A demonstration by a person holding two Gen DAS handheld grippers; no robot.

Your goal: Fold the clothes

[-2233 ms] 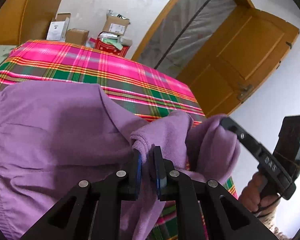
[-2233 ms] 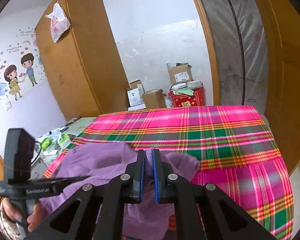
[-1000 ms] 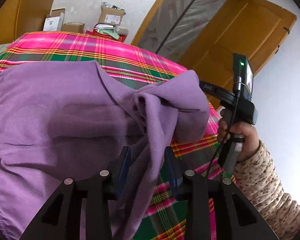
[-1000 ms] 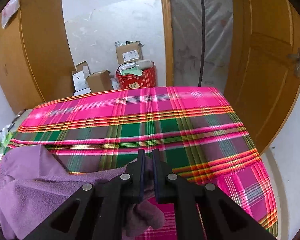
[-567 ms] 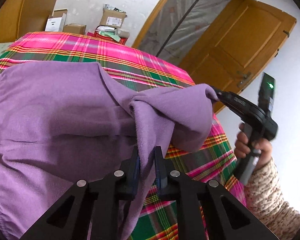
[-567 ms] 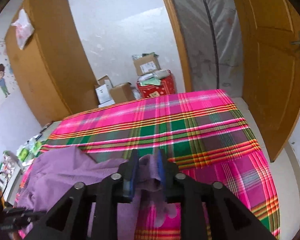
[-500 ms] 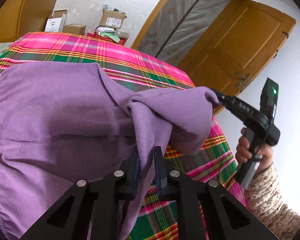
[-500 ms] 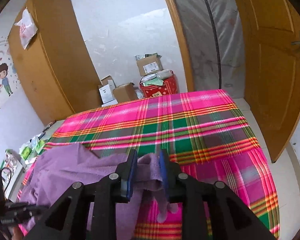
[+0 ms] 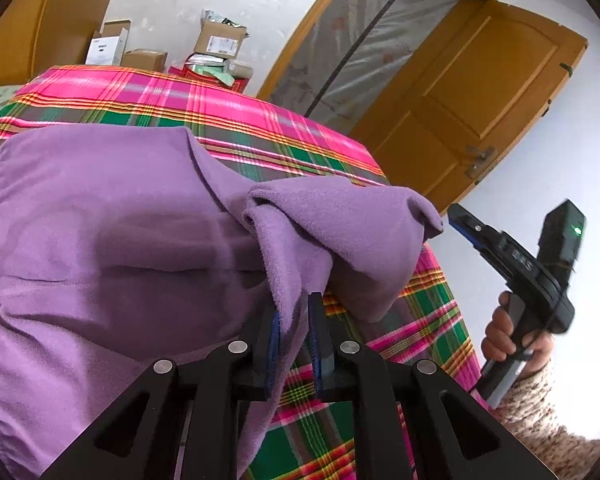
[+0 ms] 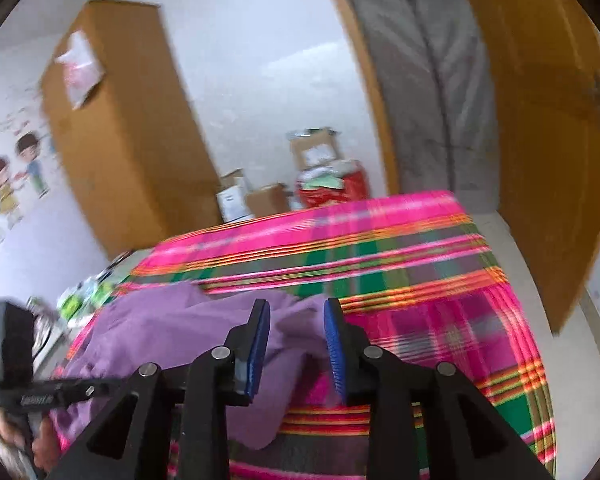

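Right wrist view blurring throughout; garment (image 9: 100, 240) running off the left wrist view's lower left edge, covering part of the cloth (image 9: 220, 112)

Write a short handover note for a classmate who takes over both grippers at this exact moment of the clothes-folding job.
Left gripper: shut on the purple garment, pinching an edge of its folded flap.
Right gripper: open, clear of the cloth and holding nothing, as the left wrist view shows.
The garment lies on the plaid cloth, its right portion bunched and folded over toward the middle.
Done: one side flap brought in.
Left: smooth that flap, release it, then probably fold the remaining sides into a neat stack.
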